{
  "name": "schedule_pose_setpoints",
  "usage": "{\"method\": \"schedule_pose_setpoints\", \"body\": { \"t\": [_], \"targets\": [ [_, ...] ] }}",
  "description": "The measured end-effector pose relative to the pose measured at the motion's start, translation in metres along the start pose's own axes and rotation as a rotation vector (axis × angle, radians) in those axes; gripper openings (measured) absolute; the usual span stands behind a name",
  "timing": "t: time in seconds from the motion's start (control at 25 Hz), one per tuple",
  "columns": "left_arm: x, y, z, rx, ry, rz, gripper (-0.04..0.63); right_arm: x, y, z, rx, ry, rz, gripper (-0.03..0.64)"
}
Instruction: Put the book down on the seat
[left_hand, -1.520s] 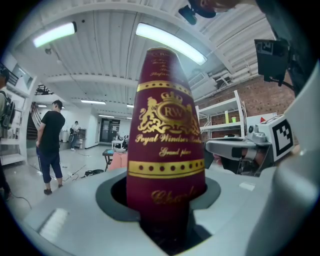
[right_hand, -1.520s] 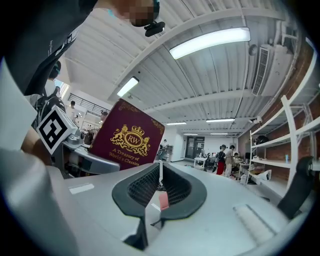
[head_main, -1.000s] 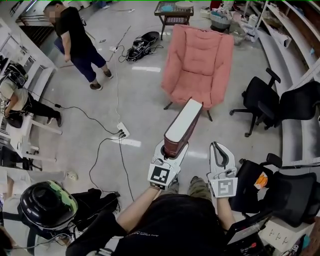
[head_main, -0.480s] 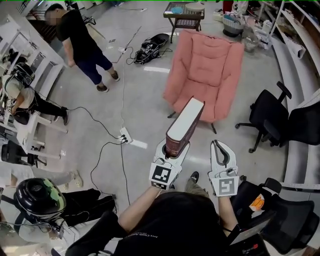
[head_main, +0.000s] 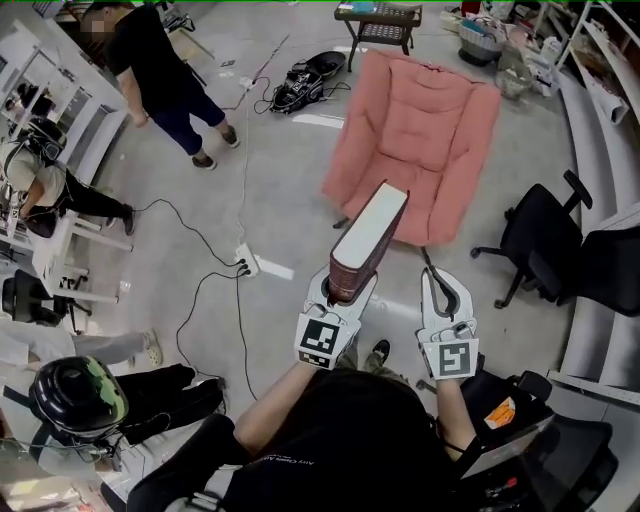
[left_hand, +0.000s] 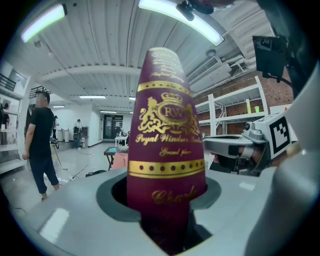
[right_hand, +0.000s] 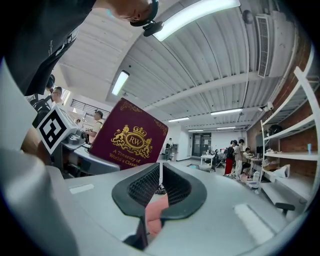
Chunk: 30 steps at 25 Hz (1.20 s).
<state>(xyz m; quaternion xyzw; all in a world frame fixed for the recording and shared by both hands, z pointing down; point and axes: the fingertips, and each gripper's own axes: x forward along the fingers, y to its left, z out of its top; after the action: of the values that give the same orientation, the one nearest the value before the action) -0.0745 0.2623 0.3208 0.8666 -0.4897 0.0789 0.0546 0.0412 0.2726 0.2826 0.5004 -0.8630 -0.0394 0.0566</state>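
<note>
Before the armchair (head_main: 420, 140), left gripper (head_main: 338, 298) reaches forward clamping the book (head_main: 368, 240); right gripper (head_main: 434, 288) alongside, jaws closed.

Open workshop-lab, concrete floor (head_main: 285, 190), trailing cables (head_main: 183, 325), shelving racks (right_hand: 292, 129), office chairs (head_main: 535, 250)

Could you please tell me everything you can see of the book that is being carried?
The book is a thick hardback. Its maroon cover bears a gold crowned crest with the letters RW and gold lettering, and gold bands cross the spine. The page block looks white. The left gripper is clamped on its lower end, so it juts up and forward in the air, tilted toward the pink armchair, which it does not touch. Nothing else touches it.
</note>
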Motion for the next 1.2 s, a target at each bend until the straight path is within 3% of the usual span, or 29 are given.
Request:
{"method": "schedule_pose_setpoints", "body": {
  "t": [0.72,0.96,1.2],
  "targets": [
    [0.122,0.097,0.014,-0.049,0.016,-0.162,0.224,0.13,-0.027,0.014,-0.035,0.05,-0.095,0.032],
    [0.183,0.093,0.005,-0.039,0.05,-0.174,0.224,0.156,-0.082,-0.015,-0.005,0.061,-0.089,0.032],
    [0.256,0.095,-0.001,-0.059,0.119,-0.112,0.224,0.201,-0.144,-0.029,0.024,0.055,-0.011,0.032]
  ]
}}
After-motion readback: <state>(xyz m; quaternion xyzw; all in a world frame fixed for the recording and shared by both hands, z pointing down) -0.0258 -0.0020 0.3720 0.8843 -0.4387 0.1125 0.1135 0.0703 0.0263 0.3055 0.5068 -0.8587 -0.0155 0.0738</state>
